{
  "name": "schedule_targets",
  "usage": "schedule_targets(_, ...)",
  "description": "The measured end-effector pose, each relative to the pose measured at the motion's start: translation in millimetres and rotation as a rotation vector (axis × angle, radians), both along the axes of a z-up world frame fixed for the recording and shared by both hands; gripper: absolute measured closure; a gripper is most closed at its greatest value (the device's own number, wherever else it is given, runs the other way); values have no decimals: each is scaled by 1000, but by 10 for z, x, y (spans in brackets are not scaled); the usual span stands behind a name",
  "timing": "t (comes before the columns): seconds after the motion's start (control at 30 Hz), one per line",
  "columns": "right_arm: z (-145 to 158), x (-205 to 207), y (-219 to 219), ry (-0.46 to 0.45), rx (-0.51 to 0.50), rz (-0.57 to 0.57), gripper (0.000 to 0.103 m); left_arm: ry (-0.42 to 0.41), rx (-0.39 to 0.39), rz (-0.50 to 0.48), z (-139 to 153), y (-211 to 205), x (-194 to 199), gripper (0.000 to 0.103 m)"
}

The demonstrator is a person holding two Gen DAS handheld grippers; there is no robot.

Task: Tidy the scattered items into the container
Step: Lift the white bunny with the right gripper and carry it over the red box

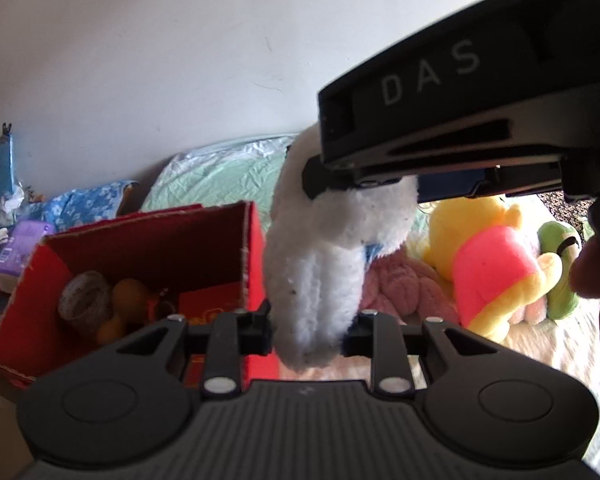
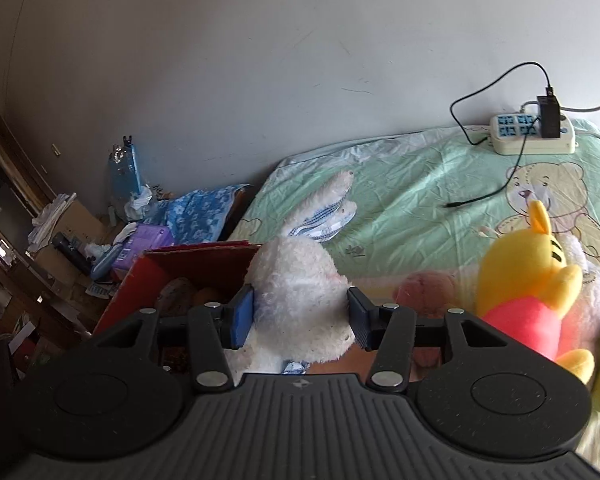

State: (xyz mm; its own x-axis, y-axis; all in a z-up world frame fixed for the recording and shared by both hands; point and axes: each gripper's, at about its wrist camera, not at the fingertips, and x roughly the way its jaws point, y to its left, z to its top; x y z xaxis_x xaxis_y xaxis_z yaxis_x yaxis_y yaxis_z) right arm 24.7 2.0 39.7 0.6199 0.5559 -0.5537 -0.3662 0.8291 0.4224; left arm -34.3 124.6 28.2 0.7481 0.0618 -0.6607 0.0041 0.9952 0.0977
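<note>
A white plush rabbit (image 2: pixel 300 292) hangs above the bed beside the red cardboard box (image 2: pixel 204 250). My right gripper (image 2: pixel 300 320) is shut on its body, blue pads pressing both sides, ears pointing away. In the left wrist view the right gripper's black body (image 1: pixel 460 92) grips the rabbit (image 1: pixel 312 264) from above. The rabbit's legs hang between the fingers of my left gripper (image 1: pixel 309 332), which touch them on both sides. The box (image 1: pixel 148 240) lies left of the rabbit and holds a tape roll (image 1: pixel 85 300) and orange items (image 1: pixel 130 296).
A yellow bear plush in a red shirt (image 1: pixel 496 264), a pink plush (image 1: pixel 404 288) and a green plush (image 1: pixel 560 264) lie on the bed to the right. A power strip (image 2: pixel 532 136) with a black cable sits at the far wall. Clutter fills the floor left of the box.
</note>
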Motion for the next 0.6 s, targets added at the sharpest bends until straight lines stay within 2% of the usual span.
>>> schedule_targets(0.1, 105, -4, 273, -25, 20, 11, 51, -25, 10, 18, 112, 348, -21, 75)
schedule_targets(0.27, 190, 87, 847, -1, 64, 42, 51, -39, 13, 59, 154, 1038, -3, 75)
schedule_targets(0.43, 105, 139, 1557, -11, 38, 82, 51, 21, 54, 95, -2, 1665, 107, 75)
schedule_targets(0.6, -110, 256, 2099, 55, 18, 102, 51, 96, 45, 116, -203, 2177, 128, 74)
